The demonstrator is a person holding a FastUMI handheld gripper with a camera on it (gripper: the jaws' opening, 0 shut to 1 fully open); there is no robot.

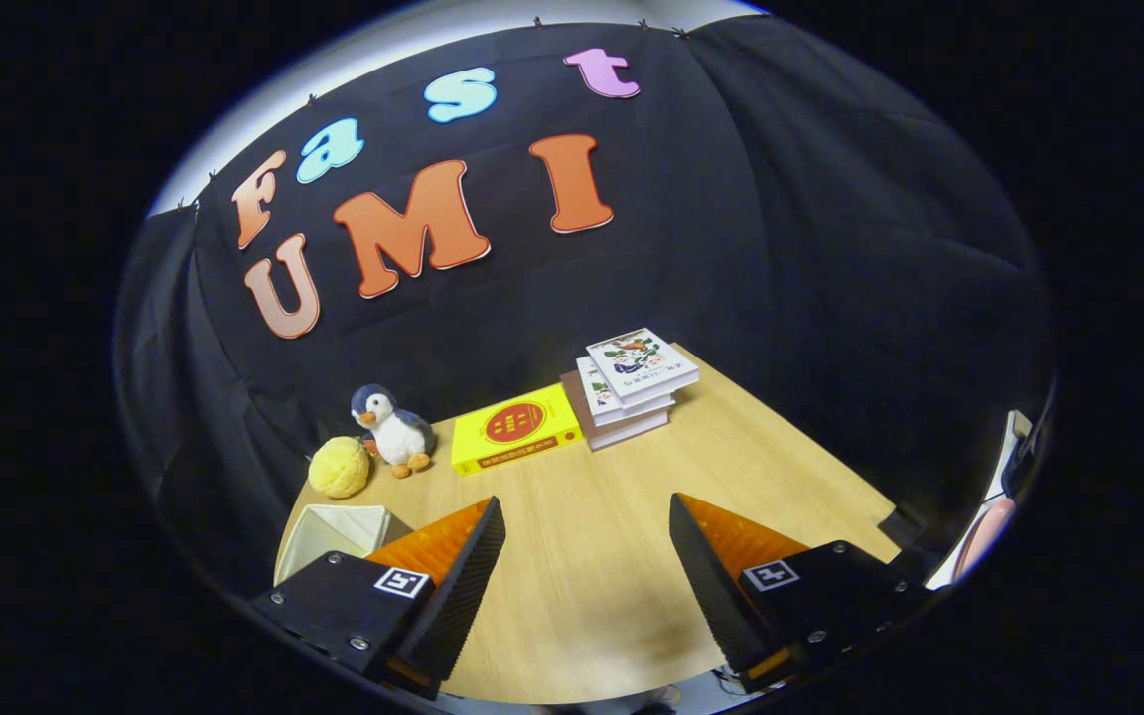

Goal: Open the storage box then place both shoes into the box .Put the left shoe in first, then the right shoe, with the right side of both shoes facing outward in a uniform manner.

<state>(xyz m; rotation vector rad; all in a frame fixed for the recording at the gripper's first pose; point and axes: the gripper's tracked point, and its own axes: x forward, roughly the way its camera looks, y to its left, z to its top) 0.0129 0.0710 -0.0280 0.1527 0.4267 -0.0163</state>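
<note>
The gripper [587, 516] is held above the near part of a wooden table [751, 467], its two fingers spread wide with only bare tabletop between them and nothing pinched. Along the table's far edge a stack of books [632, 387] is set, with a yellow book [515, 427] lying flat just beside it; further toward the far left corner a plush penguin [391, 425] stands next to a yellow knitted ball [339, 467]. At the left edge, beside one finger and partly hidden behind it, a pale open-topped box-like container [334, 531] is seen; whether this is the storage box cannot be told, and what lies inside it is hidden. Shoes cannot be made out on the table, so whether they have been packed or lie elsewhere is left unsettled. Judged from here, the main risk is a mistaken target: the container's thin wall could be clipped or pushed off the left edge by the near finger, and the soft toys could be toppled by a sweep toward that corner. A round red emblem is carried on the yellow book's cover, but its writing, and that on the books, is too small to be read.
</note>
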